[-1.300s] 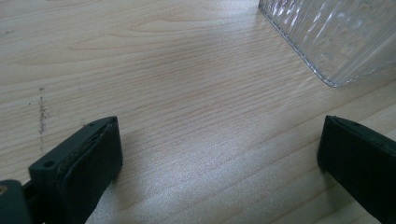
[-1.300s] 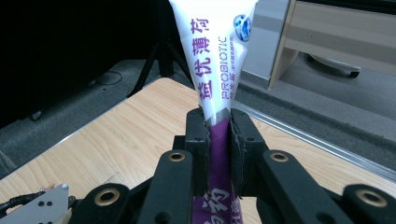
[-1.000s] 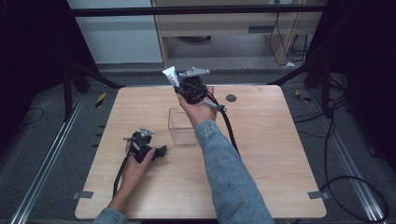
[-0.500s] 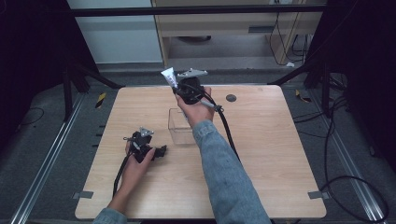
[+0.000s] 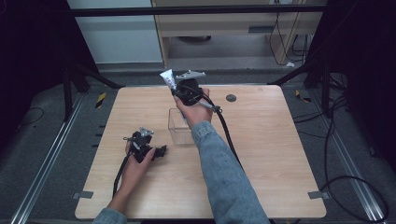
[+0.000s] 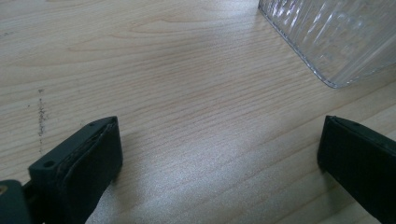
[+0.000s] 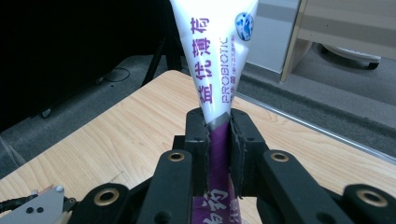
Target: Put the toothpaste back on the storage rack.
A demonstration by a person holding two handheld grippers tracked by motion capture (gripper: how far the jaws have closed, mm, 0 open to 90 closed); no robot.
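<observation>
White tube [image 7: 215,60] between clamped jaws

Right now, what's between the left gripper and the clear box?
Nothing: bare table runs from the left gripper and its open fingers to the clear box, in the left gripper view.

White-and-purple tube [image 7: 215,79], upright, above table's far edge

Two black jaws of the left tool [image 6: 217,163] are seen held wide apart above the pale wooden desk [image 6: 177,93], with nothing between them. A corner of a clear ribbed plastic box [image 6: 336,37] is seen resting on the desk beyond the right-hand jaw.
</observation>
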